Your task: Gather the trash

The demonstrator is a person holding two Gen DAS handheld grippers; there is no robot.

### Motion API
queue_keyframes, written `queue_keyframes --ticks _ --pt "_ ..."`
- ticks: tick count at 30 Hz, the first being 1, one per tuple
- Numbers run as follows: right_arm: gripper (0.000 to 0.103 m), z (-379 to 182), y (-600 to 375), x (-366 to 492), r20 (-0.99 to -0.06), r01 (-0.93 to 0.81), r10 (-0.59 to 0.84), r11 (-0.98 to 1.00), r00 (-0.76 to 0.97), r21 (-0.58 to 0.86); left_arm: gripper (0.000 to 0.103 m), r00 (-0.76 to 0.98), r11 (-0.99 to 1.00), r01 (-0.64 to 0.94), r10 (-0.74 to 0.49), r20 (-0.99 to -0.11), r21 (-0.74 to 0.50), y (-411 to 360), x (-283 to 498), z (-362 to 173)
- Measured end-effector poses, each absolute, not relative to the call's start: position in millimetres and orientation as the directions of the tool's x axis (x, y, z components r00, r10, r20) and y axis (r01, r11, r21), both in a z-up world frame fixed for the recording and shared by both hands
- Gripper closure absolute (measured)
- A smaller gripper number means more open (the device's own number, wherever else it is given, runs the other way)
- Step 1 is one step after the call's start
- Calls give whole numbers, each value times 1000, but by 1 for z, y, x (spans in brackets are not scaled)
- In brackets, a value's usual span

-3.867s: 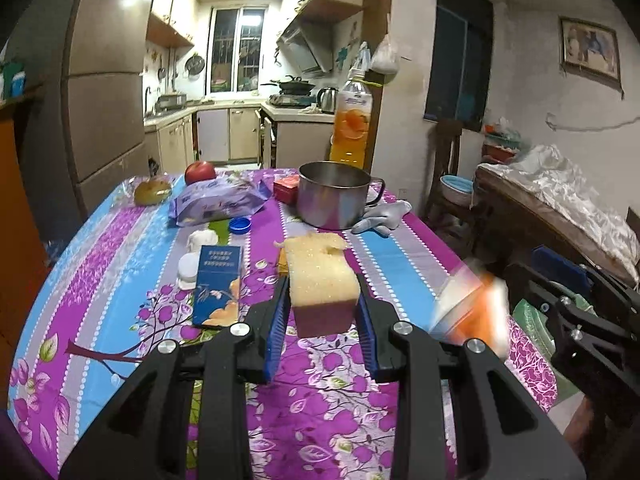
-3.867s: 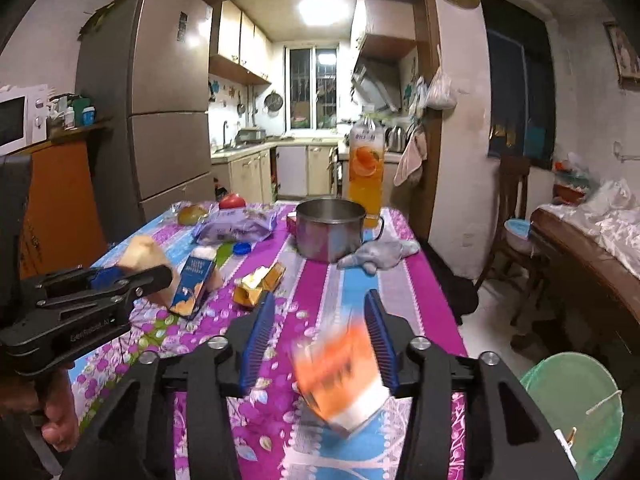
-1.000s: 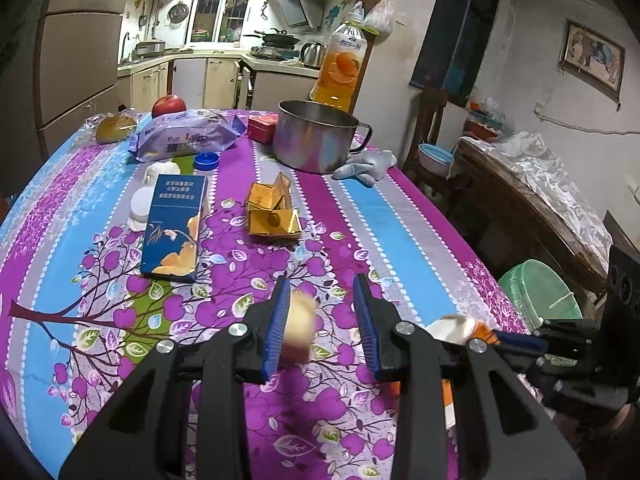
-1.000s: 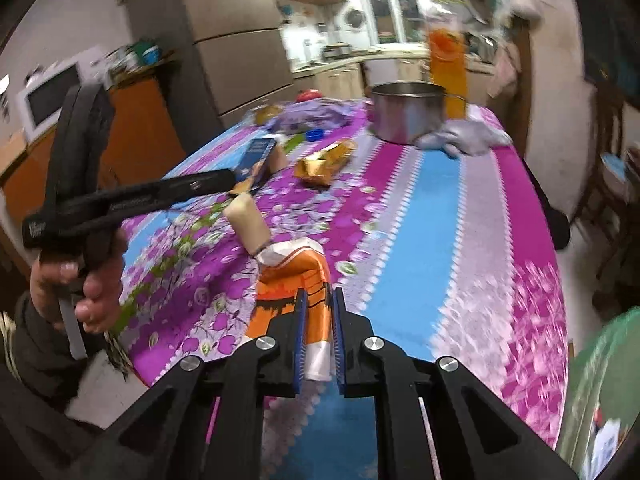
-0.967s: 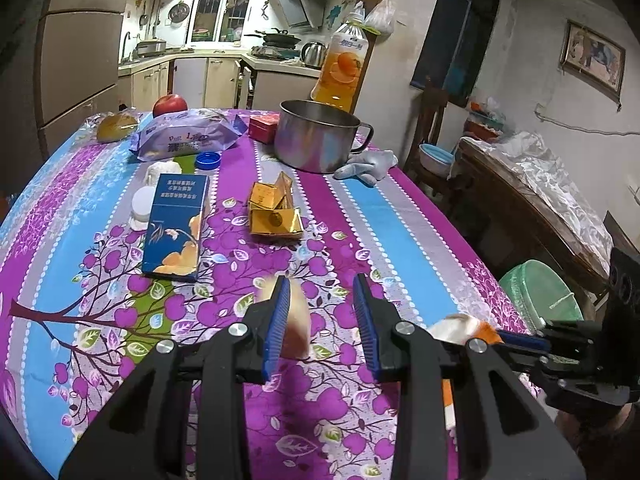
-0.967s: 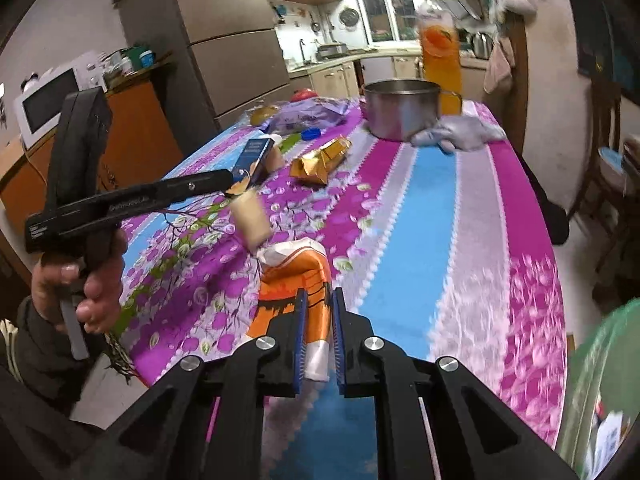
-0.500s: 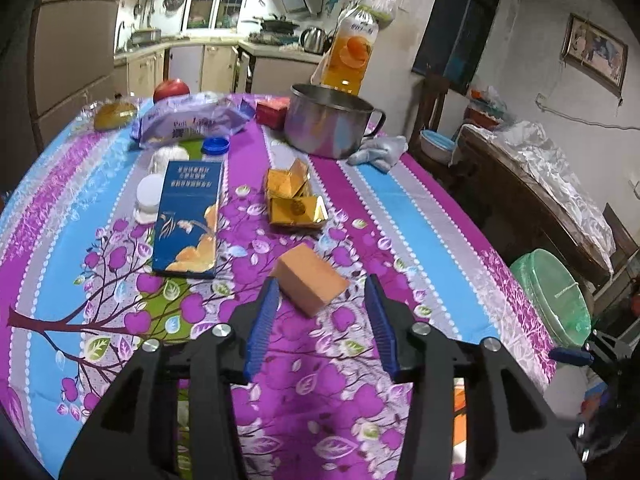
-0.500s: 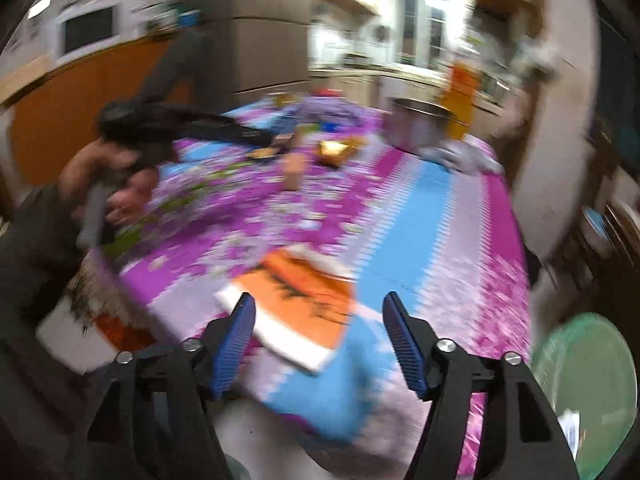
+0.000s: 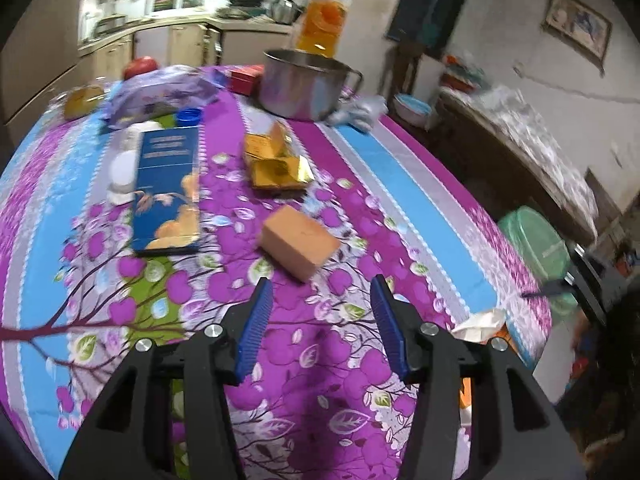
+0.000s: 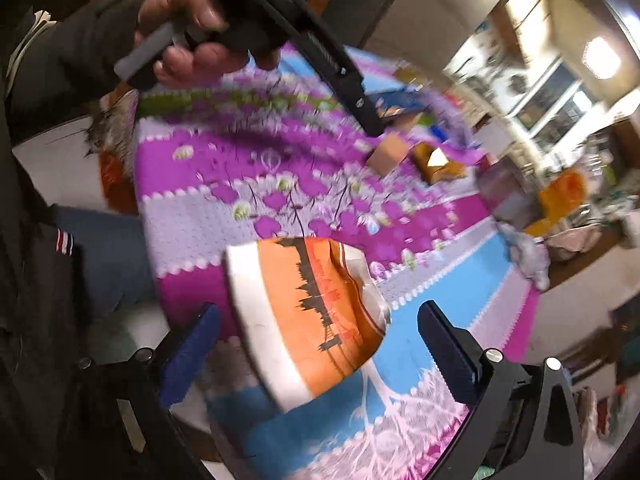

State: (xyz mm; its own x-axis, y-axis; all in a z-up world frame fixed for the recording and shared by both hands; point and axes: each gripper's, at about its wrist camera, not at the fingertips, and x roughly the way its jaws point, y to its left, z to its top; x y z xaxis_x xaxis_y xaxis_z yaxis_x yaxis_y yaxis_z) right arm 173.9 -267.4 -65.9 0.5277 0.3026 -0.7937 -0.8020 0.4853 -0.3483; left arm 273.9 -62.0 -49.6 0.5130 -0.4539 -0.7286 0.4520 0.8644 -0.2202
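Both hand-held grippers are opening with nothing pinched: the left hand-held gripper (image 9: 320,324) above the sponge (image 9: 300,240), the right hand-held gripper (image 10: 320,354) around the orange carton (image 10: 308,320). Both are lying on the tabletop (image 9: 420,184), so the trash is not collected yet.

A printed floral tablecloth in purple, blue and grey (image 9: 400,176) covers the table, smooth with a slight sheen. The tan rectangular sponge block (image 9: 300,242) looks matt and finely porous. A crumpled gold foil wrapper (image 9: 276,160) glints, and the round steel pot (image 9: 304,84) has a brushed metal finish. The flat blue cardboard box (image 9: 166,192) is glossy. The orange-and-white crushed paper carton (image 10: 308,320) looks smooth, creased at its top.
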Motion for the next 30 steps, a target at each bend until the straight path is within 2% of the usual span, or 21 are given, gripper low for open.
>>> queue_keyframes --ticks 4,5,6,8,15,16,18,21,24,30 --pt "5 -75 -263 199 -835 -846 336 471 436 -251 50 506 872 432 -446 -739 -231 -67 285 -55" --pt "6 -79 -261 201 -842 -850 339 472 420 -234 45 509 878 414 -443 -738 -241 -66 288 -56" --pt "11 -80 -262 202 -841 -848 356 488 407 -204 40 525 891 377 -431 -734 -254 -65 292 -57" --pt "18 -80 -269 208 -831 -826 401 552 385 -116 35 545 902 338 -421 -725 -270 -69 298 -59" --pt "24 -70 -289 194 -755 -738 472 674 455 -23 32 581 954 226 -293 -759 -195 -90 321 -76" --pt "24 -68 -292 192 -737 -719 481 694 474 -10 35 582 959 220 -276 -765 -179 -91 323 -79" --pt "24 -63 -297 188 -704 -684 492 729 512 12 56 590 964 211 -259 -765 -164 -92 323 -81" --pt "24 -52 -307 185 -632 -586 473 810 613 38 63 611 966 194 -256 -749 -172 -87 319 -77" --pt "24 -43 -317 185 -577 -464 405 884 710 49 66 665 970 187 -241 -707 -155 -82 306 -65" --pt "23 -3 -337 185 -431 -178 197 980 881 86 66 794 973 206 -229 -563 -106 -85 259 -18"
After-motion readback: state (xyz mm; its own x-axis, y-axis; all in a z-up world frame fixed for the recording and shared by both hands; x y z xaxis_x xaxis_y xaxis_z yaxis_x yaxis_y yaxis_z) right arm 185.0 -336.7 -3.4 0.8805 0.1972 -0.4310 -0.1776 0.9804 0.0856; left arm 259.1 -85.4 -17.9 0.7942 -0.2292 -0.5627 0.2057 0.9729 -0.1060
